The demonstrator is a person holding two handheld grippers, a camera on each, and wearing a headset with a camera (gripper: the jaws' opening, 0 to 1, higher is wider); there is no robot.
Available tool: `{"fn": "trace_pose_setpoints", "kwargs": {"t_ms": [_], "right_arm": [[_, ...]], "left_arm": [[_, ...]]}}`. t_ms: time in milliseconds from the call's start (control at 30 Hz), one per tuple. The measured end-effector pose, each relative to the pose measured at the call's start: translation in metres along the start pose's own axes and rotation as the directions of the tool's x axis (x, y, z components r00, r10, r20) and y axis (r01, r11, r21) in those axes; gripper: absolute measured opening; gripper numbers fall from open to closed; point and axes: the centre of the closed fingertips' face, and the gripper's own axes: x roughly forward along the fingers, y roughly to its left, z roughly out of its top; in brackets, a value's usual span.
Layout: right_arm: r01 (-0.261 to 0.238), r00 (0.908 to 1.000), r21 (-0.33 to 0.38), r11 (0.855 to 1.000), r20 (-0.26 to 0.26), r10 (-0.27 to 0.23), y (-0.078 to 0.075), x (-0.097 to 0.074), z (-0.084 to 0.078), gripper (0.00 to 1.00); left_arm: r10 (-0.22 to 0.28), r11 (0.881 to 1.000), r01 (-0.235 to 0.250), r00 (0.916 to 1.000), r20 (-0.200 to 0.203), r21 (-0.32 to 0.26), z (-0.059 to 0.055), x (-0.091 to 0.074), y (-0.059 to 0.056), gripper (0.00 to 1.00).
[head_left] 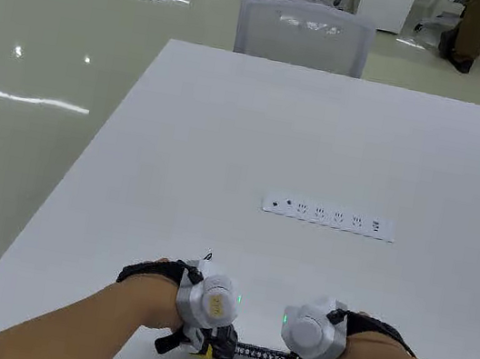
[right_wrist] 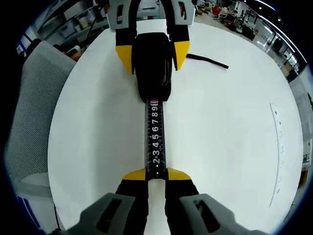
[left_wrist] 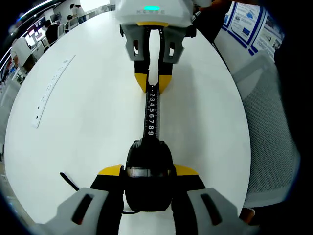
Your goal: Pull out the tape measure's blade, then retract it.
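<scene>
We clamp the black tape measure between the yellow-tipped jaws of the left gripper, near the front edge of the white table. Our right gripper pinches the tip of the blade, which runs a short way out, stretched straight between the two grippers, with digits readable up to nine.

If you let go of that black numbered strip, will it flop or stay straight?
The blade probably stays fairly stiff: its short stretch runs straight between case and right hand-held gripper. Released, it would likely snap back into the case. It looks thin, so it may bend if pushed sideways.
</scene>
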Motion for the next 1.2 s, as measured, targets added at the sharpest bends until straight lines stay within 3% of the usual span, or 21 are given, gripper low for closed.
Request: {"fn": "trace_pose_setpoints", "kwargs": {"t_ms": [633,733,800,1200], "right_arm": [[0.006,0.9995,0.007,1.000,-0.030,-0.006,0.001,-0.004,-0.015,0.10],[0.008,0.9992,-0.009,1.000,-0.040,-0.009,0.001,-0.005,-0.019,0.10],[0.009,0.9992,0.000,1.000,-0.040,-0.009,-0.002,-0.005,-0.022,0.11],[0.013,0.9988,0.009,1.000,-0.048,-0.013,0.002,-0.010,-0.032,0.10]], "left_arm": [[0.008,1.000,-0.008,1.0000,-0.004,-0.007,0.002,-0.004,-0.002,0.33],[0.030,1.000,-0.030,0.9995,-0.008,-0.008,0.000,-0.002,0.000,0.33],[0.046,0.999,-0.046,0.9989,-0.007,0.012,-0.001,0.000,0.005,0.32],[0.047,0.999,-0.047,0.9988,-0.012,0.026,-0.003,0.003,0.005,0.31]]}}
